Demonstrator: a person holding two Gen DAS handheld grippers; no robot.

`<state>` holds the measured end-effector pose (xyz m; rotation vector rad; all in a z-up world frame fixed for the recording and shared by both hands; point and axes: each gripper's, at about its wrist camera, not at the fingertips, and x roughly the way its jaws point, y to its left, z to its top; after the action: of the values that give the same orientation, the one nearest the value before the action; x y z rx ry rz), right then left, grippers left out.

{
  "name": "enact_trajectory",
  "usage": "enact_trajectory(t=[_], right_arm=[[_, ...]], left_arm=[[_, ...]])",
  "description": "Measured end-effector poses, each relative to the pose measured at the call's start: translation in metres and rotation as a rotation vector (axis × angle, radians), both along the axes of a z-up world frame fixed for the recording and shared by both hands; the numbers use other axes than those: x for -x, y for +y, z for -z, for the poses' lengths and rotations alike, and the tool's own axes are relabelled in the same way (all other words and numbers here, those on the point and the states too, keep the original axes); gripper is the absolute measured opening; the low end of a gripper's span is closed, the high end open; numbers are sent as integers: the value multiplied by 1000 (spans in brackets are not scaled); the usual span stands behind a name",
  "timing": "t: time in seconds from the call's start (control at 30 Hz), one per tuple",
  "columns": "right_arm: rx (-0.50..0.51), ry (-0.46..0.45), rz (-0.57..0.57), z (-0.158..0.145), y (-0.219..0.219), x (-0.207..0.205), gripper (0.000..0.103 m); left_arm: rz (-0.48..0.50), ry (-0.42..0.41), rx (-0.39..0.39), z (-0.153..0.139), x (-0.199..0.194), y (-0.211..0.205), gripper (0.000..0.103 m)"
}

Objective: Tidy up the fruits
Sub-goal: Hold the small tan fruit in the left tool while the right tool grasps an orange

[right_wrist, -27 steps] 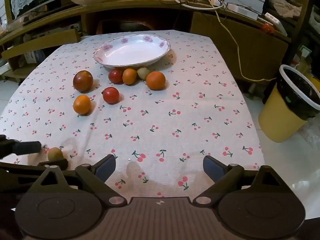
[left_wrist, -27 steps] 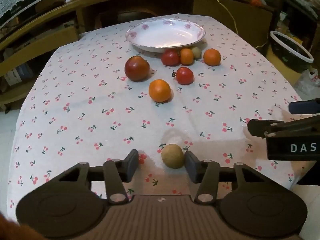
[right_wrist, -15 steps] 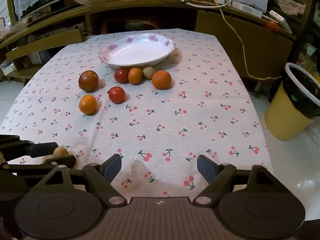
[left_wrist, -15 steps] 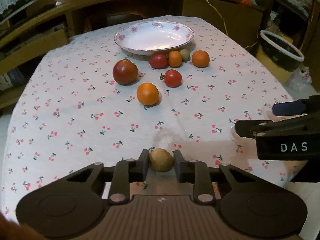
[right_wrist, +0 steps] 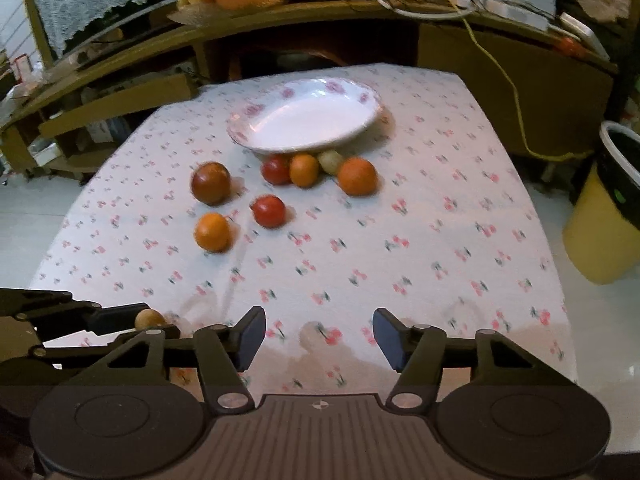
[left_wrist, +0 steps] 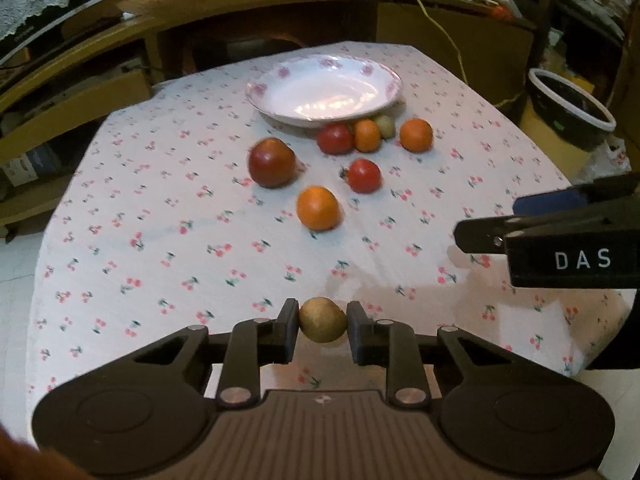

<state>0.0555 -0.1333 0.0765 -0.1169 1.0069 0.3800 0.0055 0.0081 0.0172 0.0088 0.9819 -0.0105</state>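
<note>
Surface: table under a white tablecloth (left_wrist: pixel 160 208) printed with small red cherries; wooden shelving stands behind it.
Landmark: white plate (left_wrist: pixel 280 84) with a pink floral rim, shallow and glossy, at the far end of the cloth.
Held fruit: small tan-brown fruit (left_wrist: pixel 322 319), round, matt and faintly speckled, at the cloth's near edge, well apart from the plate.
Left gripper: left gripper (left_wrist: pixel 322 330) has its black fingers closed in against both sides of the tan-brown fruit; from the right wrist view the same fruit (right_wrist: pixel 149 319) shows at the lower left between those fingers.
Right gripper: right gripper (right_wrist: pixel 319 338) has its fingers spread wide with nothing between them, over the near edge of the cloth.
Fruit touching the plate's near rim: a red tomato (left_wrist: pixel 335 138), a small orange (left_wrist: pixel 367 135) and a pale greenish fruit (left_wrist: pixel 385 125), in a row.
Just beside that row: a larger orange (left_wrist: pixel 416 134), smooth and round.
Nearer than the plate: a dark red apple (left_wrist: pixel 272 162) with a glossy skin, a red tomato with stem (left_wrist: pixel 363 175), and a bright orange (left_wrist: pixel 318 208), each apart from the others.
Right of the table: a bin (right_wrist: pixel 600 224) with a black liner, on the floor.
</note>
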Motion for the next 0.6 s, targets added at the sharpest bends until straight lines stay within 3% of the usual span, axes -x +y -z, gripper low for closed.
enact_trajectory(t=[0.23, 0.6], right_arm=[[-27, -33, -122, -11, 34, -20, 59], [-49, 49, -246, 25, 75, -57, 59]], left_arm=[[-12, 14, 19, -8, -15, 19, 31], [-14, 81, 77, 12, -37, 46, 31]])
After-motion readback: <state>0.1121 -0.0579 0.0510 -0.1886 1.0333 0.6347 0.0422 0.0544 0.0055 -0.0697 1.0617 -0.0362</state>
